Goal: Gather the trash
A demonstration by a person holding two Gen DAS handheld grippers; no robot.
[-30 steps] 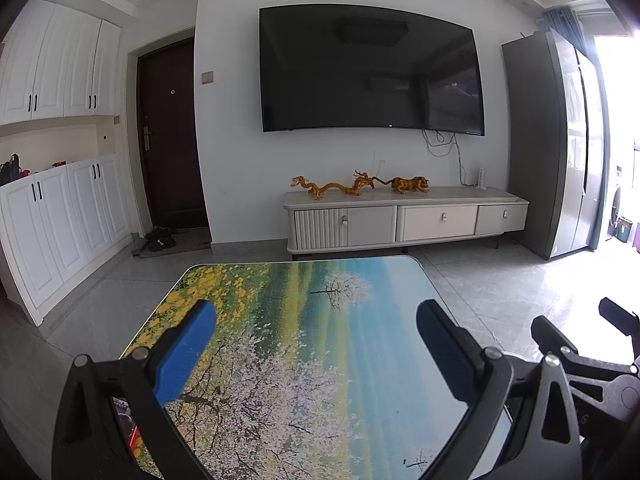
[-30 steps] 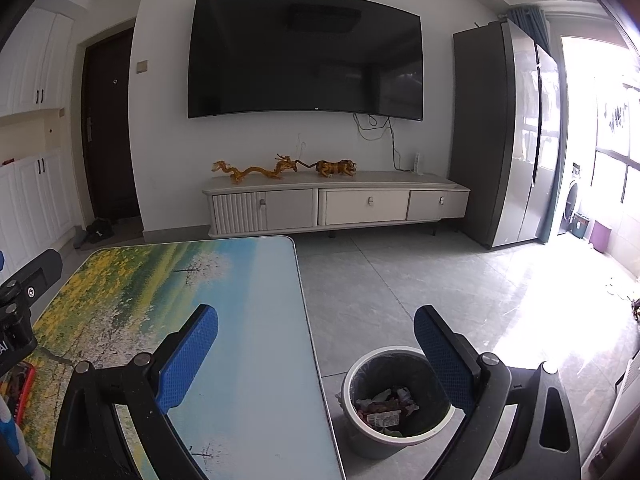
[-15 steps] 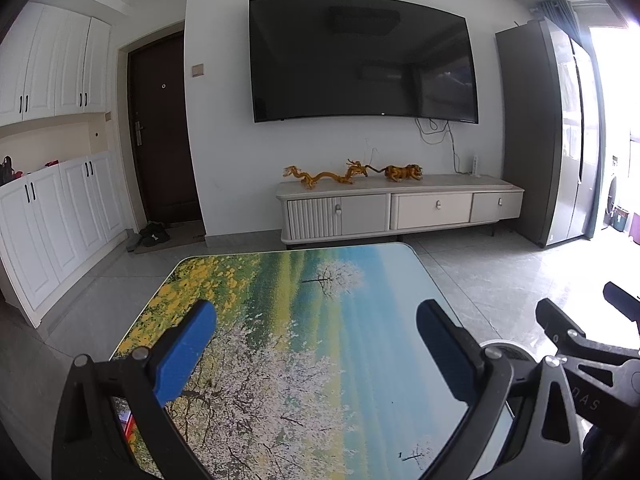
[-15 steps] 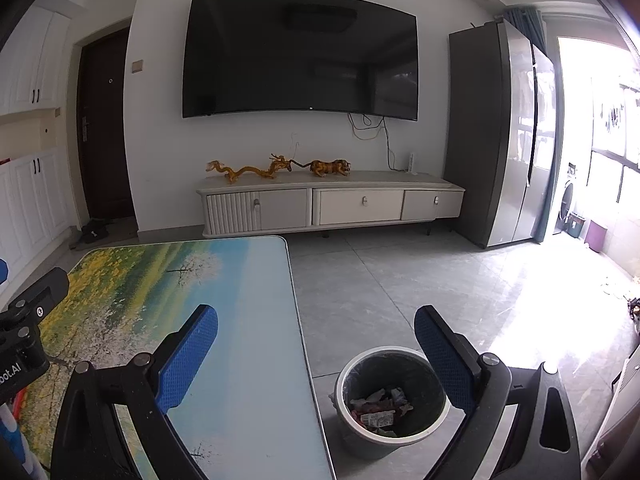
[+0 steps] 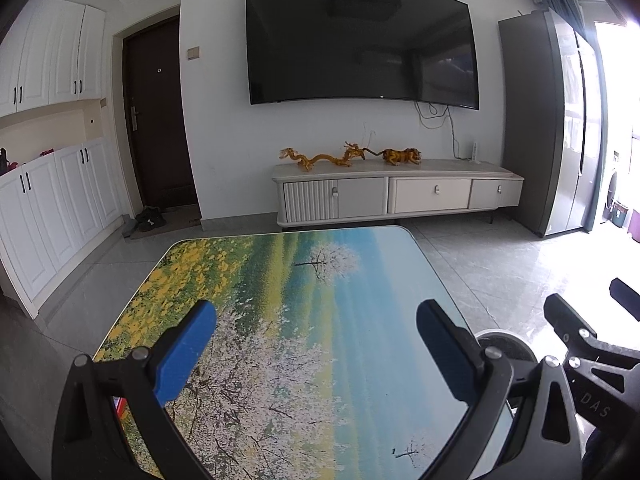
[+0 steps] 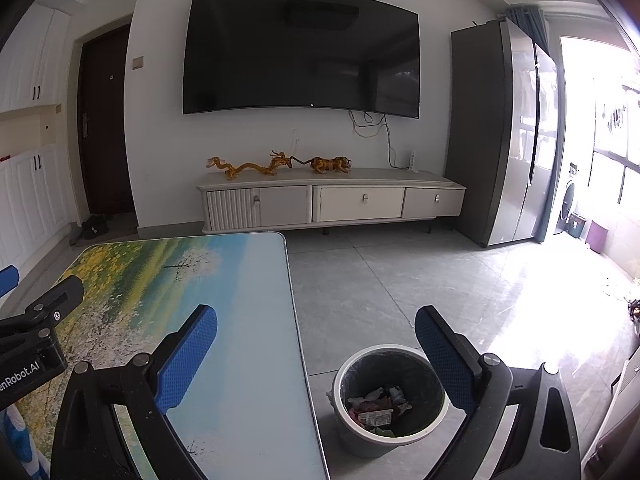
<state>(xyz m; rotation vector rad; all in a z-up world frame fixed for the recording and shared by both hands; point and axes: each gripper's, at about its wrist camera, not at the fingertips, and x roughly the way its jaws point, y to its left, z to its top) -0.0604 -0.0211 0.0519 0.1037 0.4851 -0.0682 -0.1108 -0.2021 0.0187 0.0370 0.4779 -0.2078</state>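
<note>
A grey trash bin (image 6: 390, 396) with a dark liner stands on the floor right of the table and holds several crumpled wrappers (image 6: 376, 406). Its rim also shows in the left wrist view (image 5: 506, 350). My right gripper (image 6: 316, 352) is open and empty, held above the table's right edge and the bin. My left gripper (image 5: 316, 350) is open and empty above the table (image 5: 300, 300), which has a landscape print. A red item (image 5: 119, 406) peeks out at the table's near left edge, mostly hidden by my left finger.
A white TV cabinet (image 6: 332, 200) with golden dragon and tiger figures stands at the far wall under a big TV (image 6: 300, 50). A grey fridge (image 6: 500, 132) is at the right, white cupboards (image 5: 52, 200) at the left. The tiled floor (image 6: 400, 280) lies between.
Both grippers have tilted and risen slightly, so the room sits lower in view and more of the bin shows. Both stay open and empty.
</note>
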